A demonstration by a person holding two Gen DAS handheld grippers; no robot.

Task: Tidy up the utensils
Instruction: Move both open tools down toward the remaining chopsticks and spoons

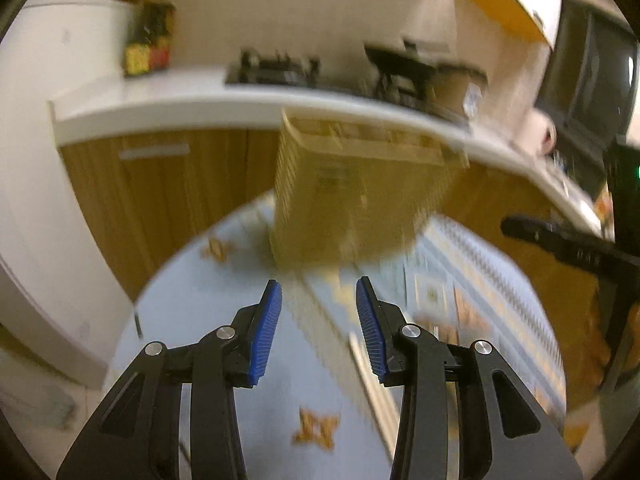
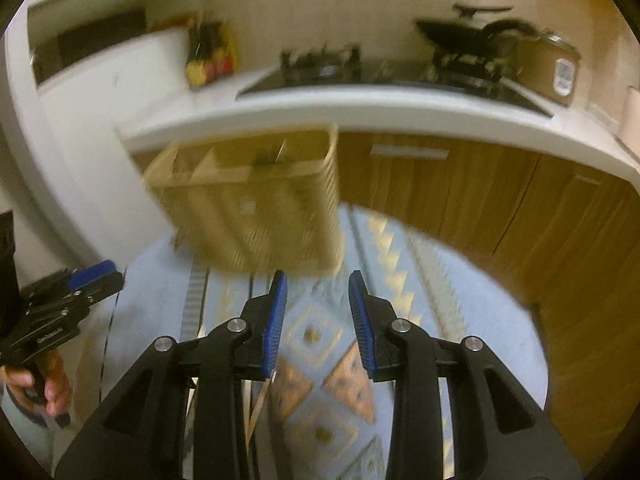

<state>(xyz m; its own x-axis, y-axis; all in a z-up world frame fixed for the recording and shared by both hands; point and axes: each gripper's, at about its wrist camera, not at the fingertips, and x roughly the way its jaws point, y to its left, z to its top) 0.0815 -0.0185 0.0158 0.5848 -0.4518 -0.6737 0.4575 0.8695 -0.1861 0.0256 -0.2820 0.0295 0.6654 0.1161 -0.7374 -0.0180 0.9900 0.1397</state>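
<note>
A: Counting from the biggest, what stands here?

B: One round table (image 1: pixel 192 304) under a pale blue patterned cloth, and one beige slatted utensil caddy (image 1: pixel 352 196) at its far edge, below the white counter (image 1: pixel 168 108).

A: Compartments?

B: Three seem to show from the right wrist; blur hides any contents.

A: Grippers?

B: Two. The left gripper (image 1: pixel 319 292) and right gripper (image 2: pixel 317 285) each hang partly parted over the cloth, nothing between the blue pads. Thin pale sticks (image 2: pixel 260 404) lie beneath the right one, too blurred to count.
</note>
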